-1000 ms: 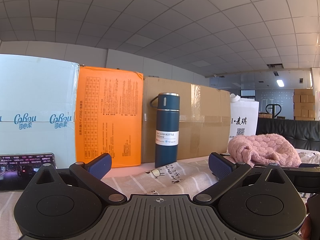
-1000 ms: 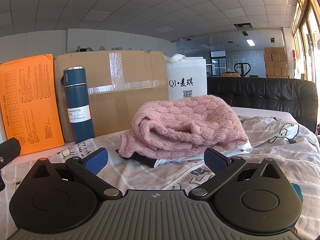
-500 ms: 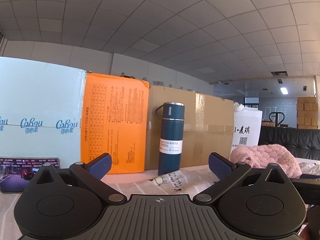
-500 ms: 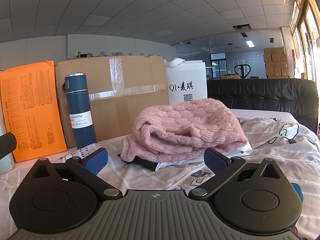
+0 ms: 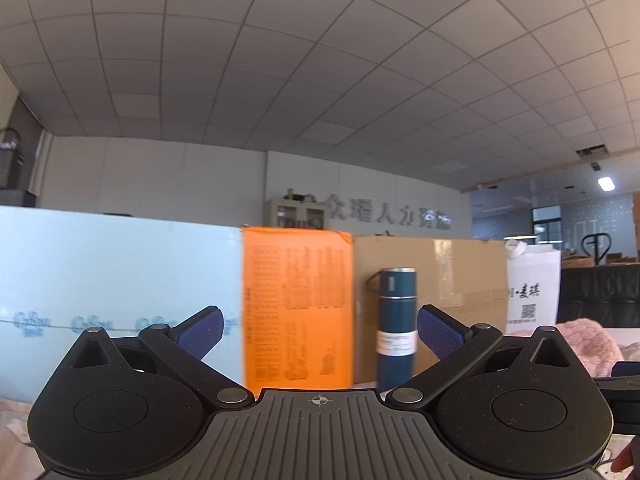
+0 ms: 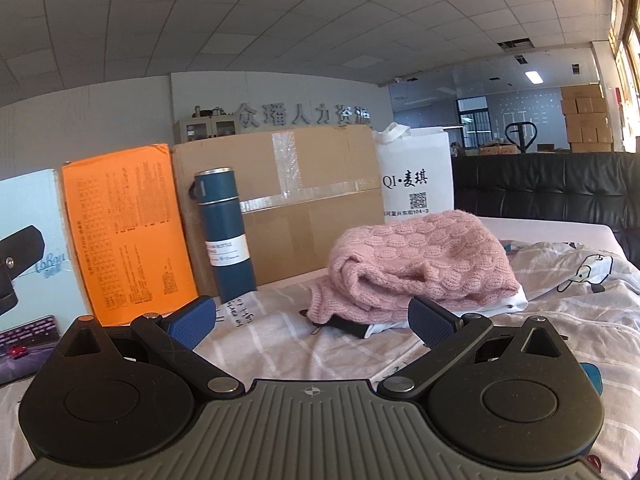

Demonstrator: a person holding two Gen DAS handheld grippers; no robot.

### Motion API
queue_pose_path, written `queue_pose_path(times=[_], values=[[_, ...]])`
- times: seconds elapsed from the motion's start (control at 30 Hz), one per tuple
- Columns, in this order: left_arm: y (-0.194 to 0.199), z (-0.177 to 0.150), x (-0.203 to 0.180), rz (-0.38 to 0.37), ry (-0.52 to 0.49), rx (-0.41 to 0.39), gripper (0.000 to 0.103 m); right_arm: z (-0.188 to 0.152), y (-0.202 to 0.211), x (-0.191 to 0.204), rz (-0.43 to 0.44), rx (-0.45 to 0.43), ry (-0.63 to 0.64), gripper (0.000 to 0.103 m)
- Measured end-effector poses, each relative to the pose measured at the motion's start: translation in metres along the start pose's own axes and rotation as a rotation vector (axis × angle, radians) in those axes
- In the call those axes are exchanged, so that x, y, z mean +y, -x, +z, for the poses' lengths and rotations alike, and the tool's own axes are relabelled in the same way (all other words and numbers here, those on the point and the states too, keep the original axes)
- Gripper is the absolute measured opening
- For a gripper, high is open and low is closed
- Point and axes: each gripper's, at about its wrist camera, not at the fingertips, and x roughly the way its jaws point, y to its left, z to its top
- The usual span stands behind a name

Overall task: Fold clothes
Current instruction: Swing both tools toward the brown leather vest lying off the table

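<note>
A folded pink knit sweater [image 6: 424, 264] lies on top of a white garment and a dark one, on a pale printed sheet [image 6: 280, 344] that covers the table. My right gripper [image 6: 312, 318] is open and empty, low over the sheet, just short of the sweater. My left gripper [image 5: 320, 330] is open and empty, tilted up toward the boxes and ceiling. The sweater shows at the right edge of the left wrist view [image 5: 588, 340]. Part of the left gripper shows at the left edge of the right wrist view [image 6: 16, 252].
Along the back stand a pale blue box [image 5: 116, 292], an orange box [image 6: 128, 228], a cardboard box [image 6: 296, 200], a blue steel bottle [image 6: 226, 232] and a white bag [image 6: 416, 176]. A phone [image 6: 28, 340] lies at left. A black sofa [image 6: 552, 192] is behind.
My left gripper has pitched up and swung left, so the table and phone dropped out of its view. My right gripper has risen and drawn back a little from the sweater. Both stay open.
</note>
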Motion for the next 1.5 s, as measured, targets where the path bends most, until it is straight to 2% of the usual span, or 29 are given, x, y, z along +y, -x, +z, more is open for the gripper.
queue_pose_path(times=[0.1, 0.27, 0.63, 0.7, 0.77, 0.87, 0.97, 1.13, 1.27, 1.37, 1.4, 1.5], values=[[0.015, 0.008, 0.014, 0.053, -0.011, -0.006, 0.103, 0.004, 0.016, 0.018, 0.075, 0.007, 0.005, 0.103], [0.042, 0.020, 0.046, 0.193, -0.023, -0.030, 0.103, 0.010, 0.044, 0.059, 0.210, -0.017, 0.059, 0.103], [0.103, 0.037, 0.147, 0.525, 0.015, -0.012, 0.103, 0.011, 0.091, 0.166, 0.481, -0.026, 0.170, 0.103], [0.116, 0.037, 0.168, 0.559, 0.022, -0.005, 0.103, 0.008, 0.099, 0.186, 0.535, -0.020, 0.182, 0.103], [0.130, 0.039, 0.193, 0.607, 0.055, -0.005, 0.103, 0.003, 0.108, 0.207, 0.605, -0.018, 0.196, 0.103], [0.168, 0.042, 0.245, 0.657, 0.164, -0.044, 0.103, -0.007, 0.122, 0.240, 0.742, -0.022, 0.243, 0.103], [0.207, 0.044, 0.298, 0.682, 0.306, -0.067, 0.103, -0.021, 0.138, 0.277, 0.881, -0.029, 0.326, 0.103], [0.248, 0.029, 0.377, 0.664, 0.555, -0.036, 0.103, -0.052, 0.164, 0.345, 1.078, 0.011, 0.518, 0.103], [0.252, -0.001, 0.433, 0.555, 0.751, 0.014, 0.103, -0.081, 0.184, 0.384, 1.241, 0.008, 0.677, 0.103], [0.249, -0.025, 0.467, 0.441, 0.889, 0.054, 0.103, -0.101, 0.198, 0.403, 1.293, 0.026, 0.747, 0.103], [0.247, -0.032, 0.474, 0.431, 0.923, 0.068, 0.103, -0.107, 0.200, 0.411, 1.294, 0.030, 0.775, 0.103], [0.240, -0.037, 0.485, 0.434, 0.905, 0.108, 0.103, -0.122, 0.202, 0.425, 1.293, 0.055, 0.827, 0.103]])
